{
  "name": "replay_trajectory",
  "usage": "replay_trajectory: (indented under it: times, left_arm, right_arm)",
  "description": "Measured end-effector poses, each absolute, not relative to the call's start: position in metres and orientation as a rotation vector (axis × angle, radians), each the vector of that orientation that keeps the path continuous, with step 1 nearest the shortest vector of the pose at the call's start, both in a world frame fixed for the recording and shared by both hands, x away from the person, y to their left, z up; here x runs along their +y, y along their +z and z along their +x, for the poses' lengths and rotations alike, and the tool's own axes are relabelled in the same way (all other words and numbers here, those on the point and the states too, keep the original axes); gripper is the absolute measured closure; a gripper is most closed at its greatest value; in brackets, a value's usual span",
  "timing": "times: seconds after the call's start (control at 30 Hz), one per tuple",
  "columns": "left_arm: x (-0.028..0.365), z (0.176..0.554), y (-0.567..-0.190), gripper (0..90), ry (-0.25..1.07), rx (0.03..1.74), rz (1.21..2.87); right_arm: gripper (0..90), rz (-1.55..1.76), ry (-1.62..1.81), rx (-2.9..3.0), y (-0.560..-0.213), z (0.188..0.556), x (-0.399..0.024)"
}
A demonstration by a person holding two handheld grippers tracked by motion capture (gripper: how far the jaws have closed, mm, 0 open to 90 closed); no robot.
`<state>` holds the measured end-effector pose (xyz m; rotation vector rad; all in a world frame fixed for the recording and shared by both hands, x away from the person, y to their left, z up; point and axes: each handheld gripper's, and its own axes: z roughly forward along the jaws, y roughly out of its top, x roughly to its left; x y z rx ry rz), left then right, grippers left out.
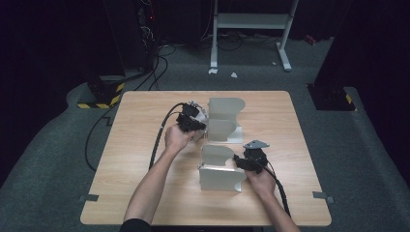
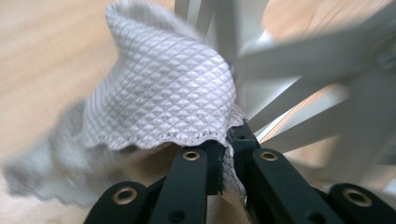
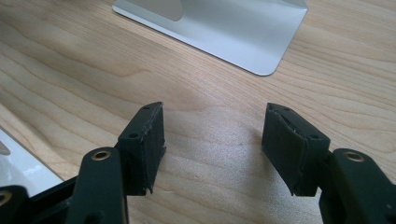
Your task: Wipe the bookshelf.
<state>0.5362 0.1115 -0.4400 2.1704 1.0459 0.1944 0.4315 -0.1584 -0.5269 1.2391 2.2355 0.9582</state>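
My left gripper (image 2: pixel 227 142) is shut on the edge of a white quilted cloth (image 2: pixel 163 93), which bulges up and to the left of the jaws. In the high view this gripper (image 1: pixel 196 122) holds the cloth (image 1: pixel 200 114) against the left side of the far white metal stand (image 1: pixel 225 118), whose pale bars (image 2: pixel 289 56) are blurred just behind the cloth. My right gripper (image 3: pixel 212 135) is open over bare wood with nothing between its pads. From above, the right gripper (image 1: pixel 240 162) sits at the right edge of the near white stand (image 1: pixel 220 170).
The wooden table (image 1: pixel 145 183) carries both stands near its middle. Ahead of the right jaws lies a stand's flat white base (image 3: pixel 224 23), and a white corner (image 3: pixel 14 161) shows at lower left. Cables trail from both grippers. A white frame (image 1: pixel 251 21) stands on the floor beyond.
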Motion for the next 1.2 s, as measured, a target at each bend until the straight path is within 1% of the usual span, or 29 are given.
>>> replay_trajectory:
  times: [0.13,0.23,0.37,0.5,0.6,0.7,0.87,1.0,1.1,1.2]
  left_arm:
    - [0.117,0.525,-0.413,87.0,0.213,0.98,2.096]
    - [0.121,0.512,-0.406,87.0,0.208,0.947,2.09]
    - [0.128,0.491,-0.412,86.9,0.181,0.951,2.096]
    - [0.132,0.469,-0.413,86.8,0.198,0.945,2.109]
    - [0.134,0.452,-0.413,86.8,0.191,0.929,2.101]
    - [0.132,0.435,-0.418,86.7,0.17,0.907,2.131]
    - [0.13,0.419,-0.418,86.7,0.153,0.871,2.109]
    - [0.13,0.409,-0.417,86.7,0.154,0.881,2.122]
    - [0.135,0.391,-0.416,86.7,0.176,0.863,2.127]
    - [0.142,0.376,-0.42,86.6,0.143,0.856,2.104]
  right_arm:
    - [39.5,1.239,0.956,2.235,-0.527,0.432,-0.158]
    - [39.5,1.238,0.958,2.236,-0.527,0.432,-0.158]
    - [39.5,1.238,0.957,2.236,-0.527,0.432,-0.158]
    - [39.5,1.237,0.957,2.235,-0.527,0.432,-0.158]
    - [39.5,1.239,0.957,2.235,-0.527,0.431,-0.158]
    - [39.3,1.241,0.957,2.235,-0.527,0.432,-0.158]
    - [39.0,1.237,0.956,2.241,-0.527,0.431,-0.158]
    - [39.0,1.238,0.956,2.24,-0.527,0.431,-0.158]
    - [38.9,1.238,0.955,2.24,-0.527,0.431,-0.158]
    - [39.0,1.238,0.956,2.24,-0.527,0.431,-0.158]
